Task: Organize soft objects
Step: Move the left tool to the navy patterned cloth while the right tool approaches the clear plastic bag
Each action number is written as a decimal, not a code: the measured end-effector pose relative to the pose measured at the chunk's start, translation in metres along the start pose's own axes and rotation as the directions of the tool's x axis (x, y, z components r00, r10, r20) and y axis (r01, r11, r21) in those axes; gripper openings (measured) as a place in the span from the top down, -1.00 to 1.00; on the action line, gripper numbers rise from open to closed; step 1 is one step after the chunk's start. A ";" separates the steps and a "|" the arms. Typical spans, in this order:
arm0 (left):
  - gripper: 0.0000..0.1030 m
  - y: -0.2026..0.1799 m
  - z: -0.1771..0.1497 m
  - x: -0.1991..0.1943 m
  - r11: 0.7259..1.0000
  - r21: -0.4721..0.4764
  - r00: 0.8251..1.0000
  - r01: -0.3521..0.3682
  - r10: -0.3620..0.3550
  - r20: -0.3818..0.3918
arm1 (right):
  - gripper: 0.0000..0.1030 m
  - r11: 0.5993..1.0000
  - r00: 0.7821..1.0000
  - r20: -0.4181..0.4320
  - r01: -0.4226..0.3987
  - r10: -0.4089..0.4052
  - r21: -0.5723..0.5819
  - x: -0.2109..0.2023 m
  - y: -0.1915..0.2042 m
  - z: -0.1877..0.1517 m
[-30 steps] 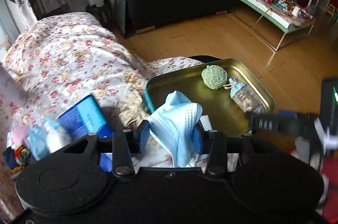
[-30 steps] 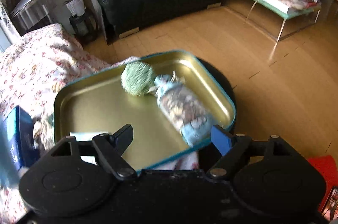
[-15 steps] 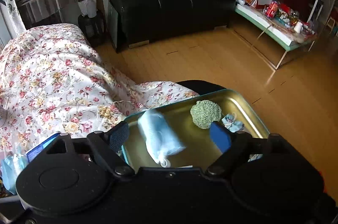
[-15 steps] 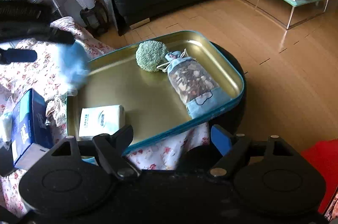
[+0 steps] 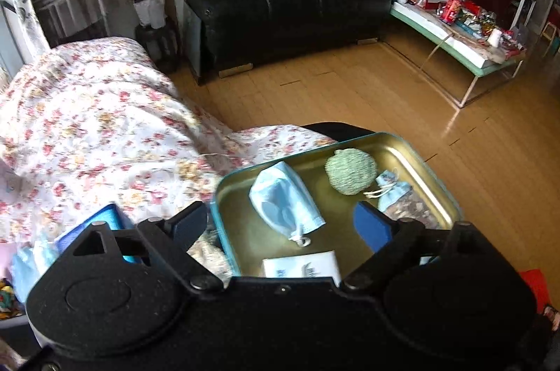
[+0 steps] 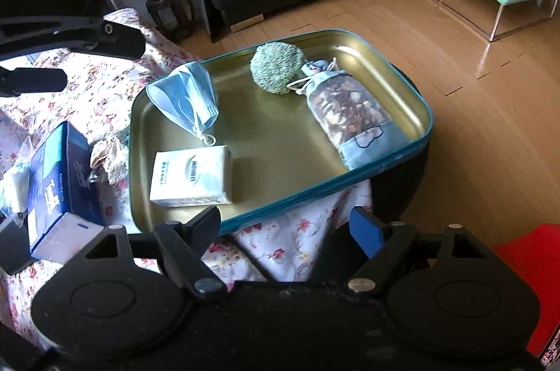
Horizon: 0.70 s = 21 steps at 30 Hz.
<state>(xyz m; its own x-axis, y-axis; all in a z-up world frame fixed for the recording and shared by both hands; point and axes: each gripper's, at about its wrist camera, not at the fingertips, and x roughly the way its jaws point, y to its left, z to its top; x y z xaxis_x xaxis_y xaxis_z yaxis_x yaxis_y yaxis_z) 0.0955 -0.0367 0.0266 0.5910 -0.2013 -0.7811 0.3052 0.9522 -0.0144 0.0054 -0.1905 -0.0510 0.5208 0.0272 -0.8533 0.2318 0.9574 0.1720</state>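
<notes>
Gold-coloured metal tray [image 6: 367, 59] w/ a teal rim sits on the flowered bedspread [image 5: 87, 126], its far right corner hanging out over a dark stool and the wood floor. Four soft things lie in it. Blue face mask [image 6: 182, 98] is at the far left corner, partly riding up on the rim. Green knitted ball [image 6: 276, 70] sits by the far edge, touching the drawstring pouch [image 6: 350, 112], which runs along the right edge. White tissue pack [image 6: 192, 175] is near the front left corner.

Left gripper [image 5: 280, 224] hangs over the tray's left half; its fingers have just been spreading and nothing is pinched between them, the mask lying loose below. Right gripper [image 6: 290, 227] hovers off the tray's front edge, fingers spread, nothing between them.

Handling, as I judge it: mask is v. light and floppy, best pinched at the pleated middle, not the ear loops, which would snag. Ball is squashy, take it across the middle. Pouch looks filled and heavier, prob. sags, so grab near the neck. Tissue pack is soft but boxy w/ a slick wrapper, grip across the short sides.

Tray middle is bare, so there's room to set more down. Blue box [image 6: 59, 168] crowds the left edge; the overhanging corner might tip if pressed.
</notes>
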 end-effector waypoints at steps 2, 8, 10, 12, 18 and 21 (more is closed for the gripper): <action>-0.74 0.006 -0.004 -0.006 1.000 0.002 1.000 -0.025 0.025 0.012 | -0.57 1.000 1.000 -0.003 -0.003 0.003 -0.007 -0.001 0.004 0.000; -0.76 0.042 -0.018 -0.023 0.996 -0.045 0.997 -0.077 0.078 0.020 | -0.58 0.999 1.000 -0.011 -0.017 0.017 -0.045 -0.004 0.022 -0.001; -0.78 0.057 -0.021 -0.028 0.992 -0.067 0.994 -0.107 0.109 0.022 | -0.59 0.998 1.000 -0.010 -0.022 0.022 -0.064 -0.005 0.030 0.000; -0.82 0.074 -0.024 -0.034 0.984 -0.086 0.987 -0.155 0.157 0.019 | -0.61 0.996 1.000 -0.008 -0.029 0.029 -0.079 -0.008 0.039 0.001; -0.85 0.126 -0.039 -0.049 0.947 -0.123 0.954 -0.296 0.299 0.004 | -0.65 0.990 0.998 -0.008 -0.063 0.063 -0.126 -0.013 0.071 0.005; -0.86 0.159 -0.050 -0.056 0.921 -0.172 0.935 -0.350 0.354 -0.012 | -0.68 0.984 0.997 -0.011 -0.079 0.079 -0.161 -0.015 0.090 0.007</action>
<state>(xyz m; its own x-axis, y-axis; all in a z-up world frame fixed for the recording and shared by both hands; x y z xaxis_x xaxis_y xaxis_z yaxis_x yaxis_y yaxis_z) 0.0735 0.1372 0.0371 0.6517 0.1514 -0.7432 -0.0543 0.9867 0.1534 0.0241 -0.1066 -0.0199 0.5285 0.1054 -0.8424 0.0545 0.9860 0.1576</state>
